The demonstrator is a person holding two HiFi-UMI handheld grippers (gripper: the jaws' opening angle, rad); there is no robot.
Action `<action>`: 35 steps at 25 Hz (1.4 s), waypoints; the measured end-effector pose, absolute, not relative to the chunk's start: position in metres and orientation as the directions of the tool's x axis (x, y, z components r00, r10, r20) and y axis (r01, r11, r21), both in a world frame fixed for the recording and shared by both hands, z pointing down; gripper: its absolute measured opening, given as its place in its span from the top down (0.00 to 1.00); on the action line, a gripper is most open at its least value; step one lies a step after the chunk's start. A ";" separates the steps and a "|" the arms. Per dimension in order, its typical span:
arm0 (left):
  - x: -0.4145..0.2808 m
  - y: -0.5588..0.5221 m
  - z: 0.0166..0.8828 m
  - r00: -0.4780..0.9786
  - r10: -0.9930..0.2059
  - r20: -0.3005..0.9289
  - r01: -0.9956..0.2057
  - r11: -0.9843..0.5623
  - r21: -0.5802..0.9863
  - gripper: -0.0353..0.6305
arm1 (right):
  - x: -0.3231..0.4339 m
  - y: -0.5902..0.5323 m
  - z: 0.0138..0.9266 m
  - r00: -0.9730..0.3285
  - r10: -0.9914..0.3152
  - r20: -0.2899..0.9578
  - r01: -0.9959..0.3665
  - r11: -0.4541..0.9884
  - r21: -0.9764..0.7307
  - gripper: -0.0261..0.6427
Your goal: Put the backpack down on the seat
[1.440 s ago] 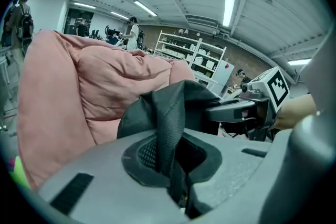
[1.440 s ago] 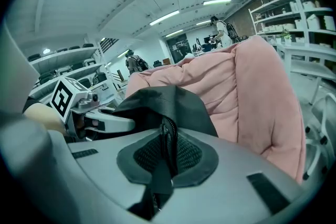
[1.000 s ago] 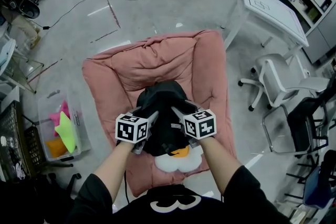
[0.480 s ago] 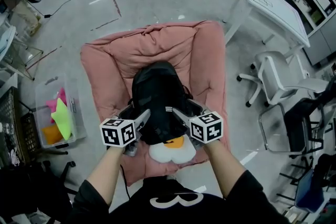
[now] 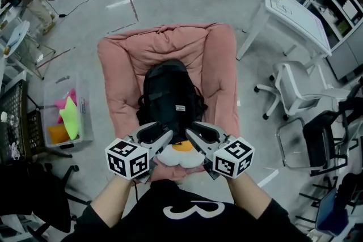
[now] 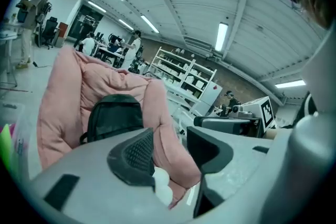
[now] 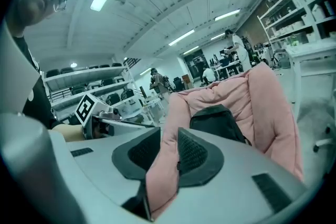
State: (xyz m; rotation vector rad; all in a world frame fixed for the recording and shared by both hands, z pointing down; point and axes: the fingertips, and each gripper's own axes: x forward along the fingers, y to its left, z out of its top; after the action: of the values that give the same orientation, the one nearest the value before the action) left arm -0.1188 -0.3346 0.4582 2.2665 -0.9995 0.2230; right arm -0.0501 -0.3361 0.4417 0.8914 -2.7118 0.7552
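- head view: the backpack (image 5: 167, 96) lies in the middle of the pink seat (image 5: 153, 51). its top points to the seat's far edge and its bottom to the near edge, where a white and orange plush toy (image 5: 176, 157) touches it. the left gripper (image 5: 156, 136) and right gripper (image 5: 201, 136) hover over the near edge, one on each side of the plush. neither seems to touch the pack.
- the pack looks set down, so i judge the step in hand to be the let-go. to do it well, draw both grippers straight back over the near edge with the jaws kept apart so no strap snags, and watch that the pack does not slump toward a side edge.
- count here: one backpack, one seat, one plush toy, two grippers, one clear bin (image 5: 59, 122) off the seat's left edge, and two office chairs (image 5: 295, 85) off its right edge.
- left gripper view: the jaws of the left gripper (image 6: 170, 147) stand wide apart with nothing between them. past them are the seat (image 6: 68, 97), the backpack (image 6: 115, 115) resting against it, and the plush toy (image 6: 161, 186).
- right gripper view: the jaws of the right gripper (image 7: 169, 149) are only narrowly apart. pink of the seat (image 7: 268, 107) fills the gap, and i read that as the seat beyond, not pinched cloth. the backpack (image 7: 215, 120) sits well past the jaws.
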 end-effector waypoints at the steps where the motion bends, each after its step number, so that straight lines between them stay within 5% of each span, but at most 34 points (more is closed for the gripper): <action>1: -0.114 -0.324 0.445 0.704 -0.605 0.370 -0.703 -0.521 0.484 0.65 | -0.048 -0.324 0.431 -0.803 -0.512 0.306 -0.596 0.689 -0.412 0.82; 6: -0.099 -0.271 0.381 0.724 -0.632 0.276 -0.673 -0.560 0.483 0.92 | -0.030 -0.270 0.375 -0.837 -0.510 0.200 -0.542 0.721 -0.432 0.92; 15: -0.074 -0.185 0.310 0.740 -0.643 0.198 -0.665 -0.658 0.353 0.94 | -0.007 -0.198 0.297 -0.858 -0.511 0.051 -0.495 0.796 -0.348 0.95; 35: -0.072 -0.146 0.297 0.711 -0.686 0.154 -0.693 -0.645 0.323 0.94 | 0.001 -0.143 0.298 -0.869 -0.490 0.066 -0.486 0.822 -0.296 0.95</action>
State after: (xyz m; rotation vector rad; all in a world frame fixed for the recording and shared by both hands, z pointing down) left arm -0.0723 -0.1460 0.2968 2.5605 -1.0732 0.0245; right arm 0.0009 -0.1435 0.2976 0.8070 -3.0108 0.4837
